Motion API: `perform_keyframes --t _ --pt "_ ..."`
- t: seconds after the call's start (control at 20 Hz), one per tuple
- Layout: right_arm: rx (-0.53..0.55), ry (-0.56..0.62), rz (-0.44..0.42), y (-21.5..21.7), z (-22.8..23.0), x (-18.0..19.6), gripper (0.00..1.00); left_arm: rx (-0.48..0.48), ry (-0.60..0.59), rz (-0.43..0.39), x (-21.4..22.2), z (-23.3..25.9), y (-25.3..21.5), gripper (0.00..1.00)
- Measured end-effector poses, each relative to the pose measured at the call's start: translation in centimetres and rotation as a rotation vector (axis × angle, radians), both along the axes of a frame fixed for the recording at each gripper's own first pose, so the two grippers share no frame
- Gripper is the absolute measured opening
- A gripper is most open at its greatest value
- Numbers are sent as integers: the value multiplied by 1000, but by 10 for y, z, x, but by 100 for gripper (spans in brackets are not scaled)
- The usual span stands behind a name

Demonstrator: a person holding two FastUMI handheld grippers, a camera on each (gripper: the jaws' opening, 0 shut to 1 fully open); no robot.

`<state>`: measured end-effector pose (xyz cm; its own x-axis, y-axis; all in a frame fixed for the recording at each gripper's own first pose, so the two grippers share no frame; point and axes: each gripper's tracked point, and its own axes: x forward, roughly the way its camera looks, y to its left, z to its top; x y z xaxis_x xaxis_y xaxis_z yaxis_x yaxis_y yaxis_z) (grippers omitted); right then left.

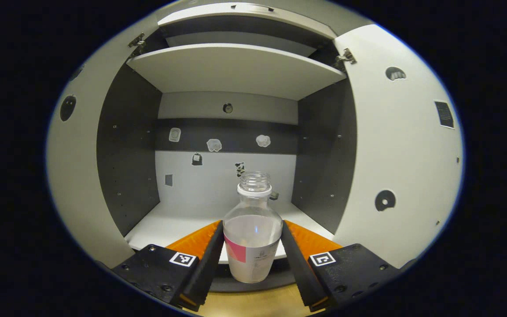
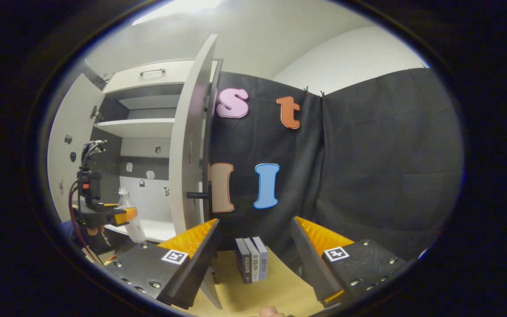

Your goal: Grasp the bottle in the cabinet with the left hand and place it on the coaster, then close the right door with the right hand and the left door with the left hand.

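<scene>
White cabinet point(image 1: 231, 75) with dark side walls stands open ahead in the left gripper view, both doors swung wide and one shelf across the upper part. Small stickers dot the back wall.

A clear glass bottle point(image 1: 252, 229) with no cap and a pink-and-white label stands upright between the fingers of the left gripper point(image 1: 252, 251). Both fingers look to be pressed against the bottle's sides at label height, so the grip appears closed on it. The bottle sits at the near edge of the cabinet floor, its base over the dark lip at the front, which suggests it is being drawn out toward the wooden tabletop point(image 1: 253, 304) below. I cannot tell whether its base rests on anything.

From well off to the right, the right gripper view gives the side angle: the left gripper point(image 2: 119, 215) with its cables, holding the bottle point(image 2: 131, 220) in front of the cabinet's lower compartment. That view also takes in the right door point(image 2: 189, 145) edge-on, standing open with a dark handle point(image 2: 197, 194) jutting out, and the left door point(image 2: 66, 145) open on the far side.

The right gripper point(image 2: 253, 259) waits with its fingers wide apart and nothing between them, likely in reserve for the right door. Beyond them, three small books point(image 2: 252, 259) stand upright on the wooden table against the black cloth wall. No coaster can be made out.
</scene>
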<state>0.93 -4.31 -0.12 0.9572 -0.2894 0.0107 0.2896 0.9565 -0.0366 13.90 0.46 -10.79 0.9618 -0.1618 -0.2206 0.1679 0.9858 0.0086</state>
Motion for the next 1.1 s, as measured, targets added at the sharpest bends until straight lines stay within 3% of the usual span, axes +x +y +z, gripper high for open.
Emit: perform_keyframes --t 0.25,0.5,0.75,1.1 --pt "-4 -5 -1 4 7 -19 93 -8 12 -154 -63 -28 -18 79" --pt "7 -23 -10 1 18 -31 100 -32 37 -343 -123 -72 -44 79" --pt "17 -43 -26 -8 32 -34 96 -65 140 -485 -180 -139 -60 79" --pt "24 -48 -60 -28 40 -37 96 -20 277 -648 -251 -225 -74 80"
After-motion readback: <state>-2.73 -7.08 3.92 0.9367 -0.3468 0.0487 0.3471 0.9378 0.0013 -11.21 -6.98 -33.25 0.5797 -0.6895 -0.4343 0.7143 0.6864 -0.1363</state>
